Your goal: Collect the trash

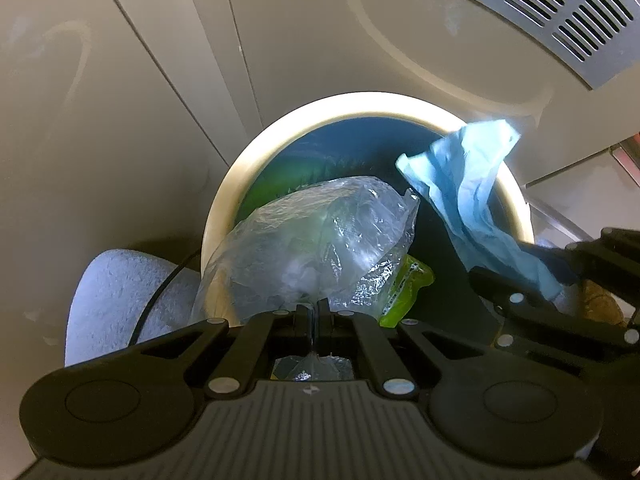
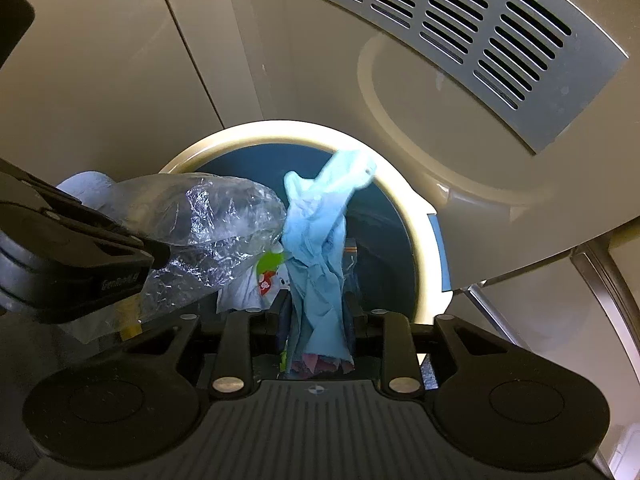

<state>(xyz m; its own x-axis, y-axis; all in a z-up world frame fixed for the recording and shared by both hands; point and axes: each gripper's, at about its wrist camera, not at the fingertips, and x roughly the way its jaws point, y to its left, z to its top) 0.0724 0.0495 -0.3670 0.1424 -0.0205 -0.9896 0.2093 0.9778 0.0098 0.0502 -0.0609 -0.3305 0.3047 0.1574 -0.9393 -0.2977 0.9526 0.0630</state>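
**A:** Over the bin mouth, both grippers pointing down. Status?

**B:** My left gripper is clenched on a crumpled clear plastic bag. Jaws nearly together, a thin pinch of film between them. The bag balloons out ahead of the fingers, over the near-left part of the bin's rim.

**A:** Right side?

**B:** My right gripper is grasping a wad of light blue tissue. Jaws stand partly apart with the wad filling the gap. Its free end sticks up past the fingertips, over the bin opening.

**A:** Anything else in the grip?

**B:** A green-and-white wrapper sits just left of the blue wad, behind the clear bag. Can't tell if it's pinched or only resting there. From the left wrist view it shows as a yellow-green edge under the bag.

**A:** The bin?

**B:** Round bin, cream rim, blue liner inside, directly below both loads. The two grippers are side by side, close. Beige floor around it, a slotted metal grille at the far side.
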